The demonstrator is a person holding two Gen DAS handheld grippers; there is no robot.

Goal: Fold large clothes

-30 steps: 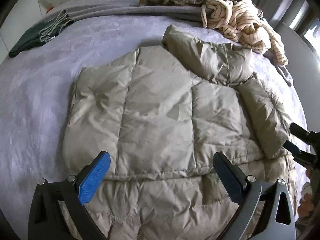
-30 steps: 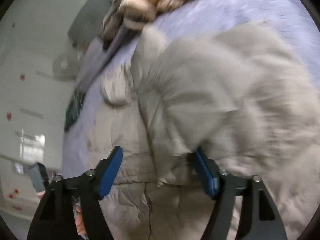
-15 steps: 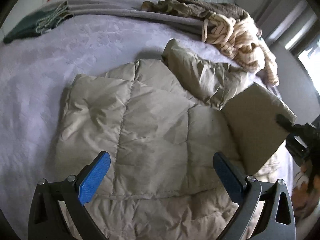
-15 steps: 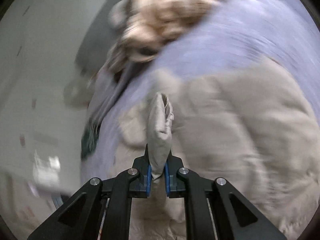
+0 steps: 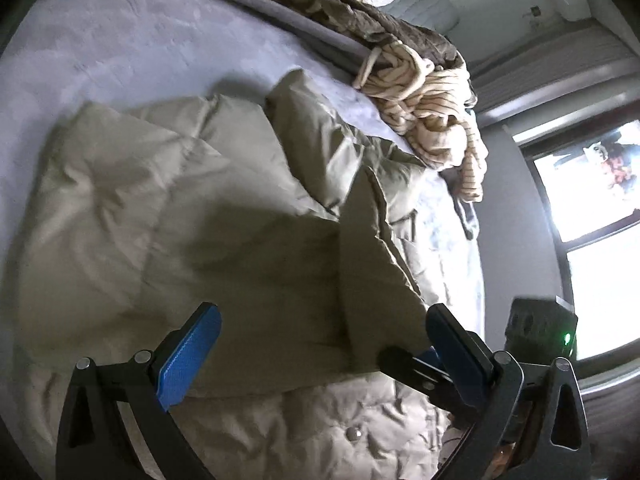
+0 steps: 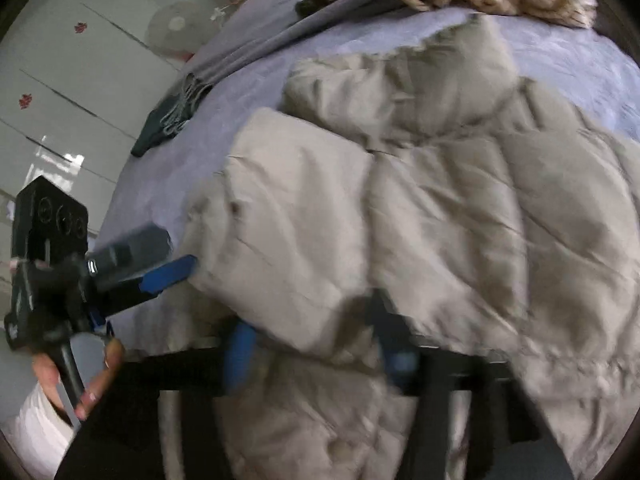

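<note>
A beige quilted puffer jacket lies spread on the lavender bed; it also fills the right wrist view. Its sleeve is folded across the body. My left gripper is open and empty, low over the jacket's hem. My right gripper is open, its blue pads either side of the sleeve end, with the fabric loose between them. In the left wrist view the right gripper sits at the sleeve's lower end. In the right wrist view the left gripper shows at the left, held by a hand.
A heap of cream knit and brown clothes lies at the far side of the bed. A grey blanket and a dark green cloth lie at the far left. A window is at the right.
My right gripper carried the sleeve leftward across the jacket body, laid it down and opened. My left gripper has swung to the right and stayed open.
</note>
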